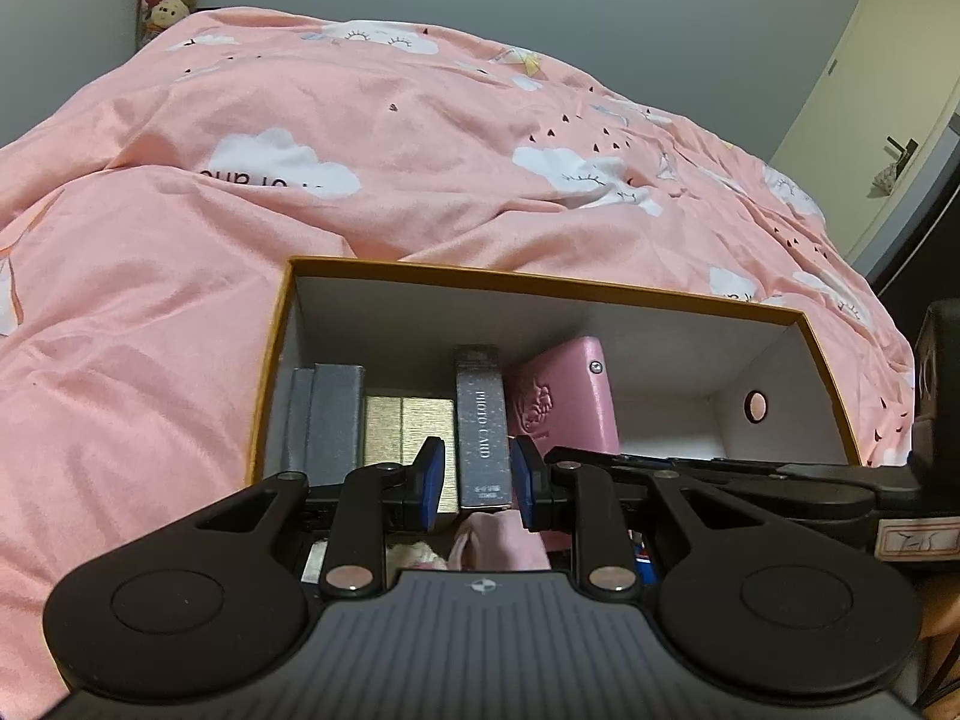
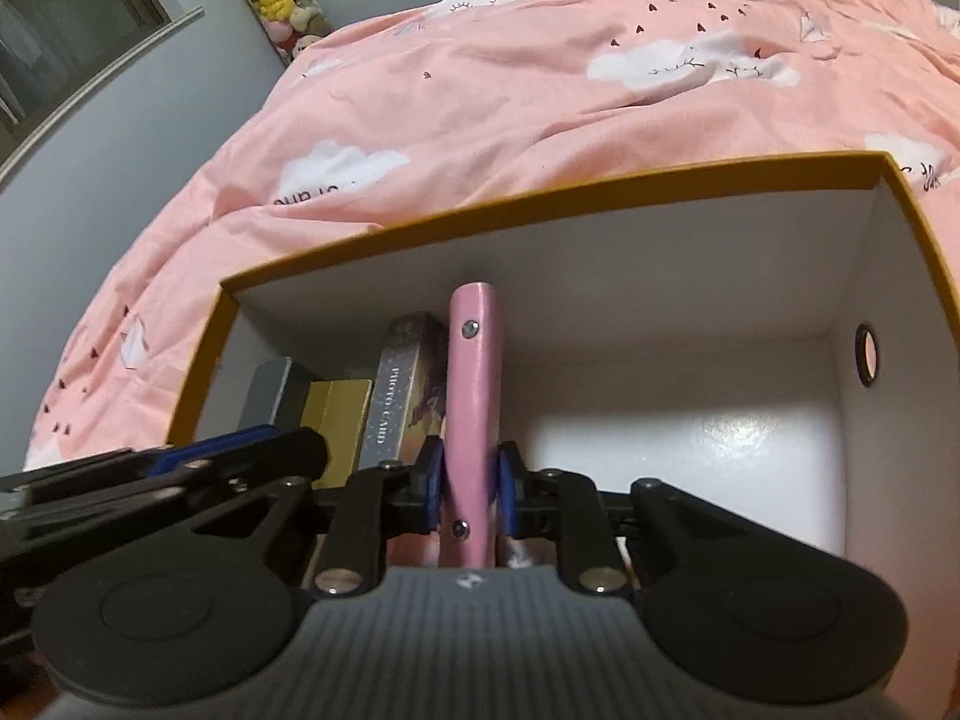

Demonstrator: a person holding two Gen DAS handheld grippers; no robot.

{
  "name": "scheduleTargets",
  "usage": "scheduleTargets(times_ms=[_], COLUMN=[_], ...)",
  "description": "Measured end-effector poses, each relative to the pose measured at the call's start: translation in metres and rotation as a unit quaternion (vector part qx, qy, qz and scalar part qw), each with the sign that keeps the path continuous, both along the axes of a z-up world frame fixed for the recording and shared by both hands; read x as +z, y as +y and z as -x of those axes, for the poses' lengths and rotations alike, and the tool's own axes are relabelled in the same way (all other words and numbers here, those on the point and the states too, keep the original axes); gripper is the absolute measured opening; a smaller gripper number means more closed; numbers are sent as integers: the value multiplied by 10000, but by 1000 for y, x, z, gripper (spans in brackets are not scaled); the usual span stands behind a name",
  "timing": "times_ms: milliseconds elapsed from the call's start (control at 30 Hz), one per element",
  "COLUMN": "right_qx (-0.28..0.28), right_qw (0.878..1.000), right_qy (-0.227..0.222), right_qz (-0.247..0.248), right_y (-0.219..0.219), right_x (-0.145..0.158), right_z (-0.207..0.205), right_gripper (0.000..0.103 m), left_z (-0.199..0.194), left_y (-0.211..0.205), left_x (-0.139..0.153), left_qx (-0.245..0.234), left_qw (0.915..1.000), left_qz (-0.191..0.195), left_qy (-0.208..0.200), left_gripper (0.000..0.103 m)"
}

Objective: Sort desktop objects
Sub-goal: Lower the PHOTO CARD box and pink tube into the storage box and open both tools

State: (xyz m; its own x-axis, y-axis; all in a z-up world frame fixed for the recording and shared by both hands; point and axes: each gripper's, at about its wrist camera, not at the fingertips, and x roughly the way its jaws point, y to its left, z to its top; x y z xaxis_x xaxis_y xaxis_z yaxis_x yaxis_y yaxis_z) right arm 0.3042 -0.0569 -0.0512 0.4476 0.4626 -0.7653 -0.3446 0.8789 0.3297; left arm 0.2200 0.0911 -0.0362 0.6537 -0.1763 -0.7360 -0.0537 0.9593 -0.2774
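Pink bedding [image 1: 300,120] behind; left fingers [image 1: 431,468] clamp photo-card box [image 1: 483,420], right fingers [image 2: 433,480] pink wallet [image 2: 474,396]

Both your wrist views are lit by soft, even indoor light, moderately bright, with a warm cast on the pink duvet [image 1: 360,120]. Inside the open box [image 2: 660,276] the white floor throws back a patch of glare near the right wall, while the left corner sits in shadow behind the standing items. Fisheye distortion bends the box rim and walls, and corners darken. The claw housings close to your lenses look slightly soft.
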Motion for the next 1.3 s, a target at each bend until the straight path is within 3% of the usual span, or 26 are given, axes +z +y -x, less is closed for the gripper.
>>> scheduleTargets(times_ms=[167, 367, 533, 700, 800, 900, 1100, 1300], right_qx=[189, 649, 620, 277, 37, 135, 695, 691], right_qw=[9988, 9969, 9975, 9977, 9997, 9996, 9972, 9972], right_qy=[-235, -259, -146, -590, -208, 95, -76, -238], right_qz=[-395, -366, -298, -205, -139, -250, -278, -171], right_y=[-8, -5, 0, -15, -22, -18, 11, 16], right_x=[17, 22, 13, 30, 21, 13, 16, 7], right_z=[7, 15, 15, 16, 1, -2, 6, 8], right_gripper=[32, 34, 34, 38, 41, 41, 41, 42], left_z=[3, 10, 13, 16, 16, 15, 19, 24], left_y=[7, 10, 12, 15, 17, 19, 21, 21], left_x=[1, 3, 2, 4, 5, 8, 9, 8], left_qx=[115, 171, 240, 311, 329, 329, 365, 361], left_qw=[9999, 9997, 9996, 9993, 9991, 9990, 9988, 9987], left_qz=[98, 163, 169, 201, 266, 300, 296, 308], left_qy=[-21, -72, -41, -84, -97, -108, -164, -196], left_gripper=[27, 27, 27, 27, 27, 27, 27, 27])
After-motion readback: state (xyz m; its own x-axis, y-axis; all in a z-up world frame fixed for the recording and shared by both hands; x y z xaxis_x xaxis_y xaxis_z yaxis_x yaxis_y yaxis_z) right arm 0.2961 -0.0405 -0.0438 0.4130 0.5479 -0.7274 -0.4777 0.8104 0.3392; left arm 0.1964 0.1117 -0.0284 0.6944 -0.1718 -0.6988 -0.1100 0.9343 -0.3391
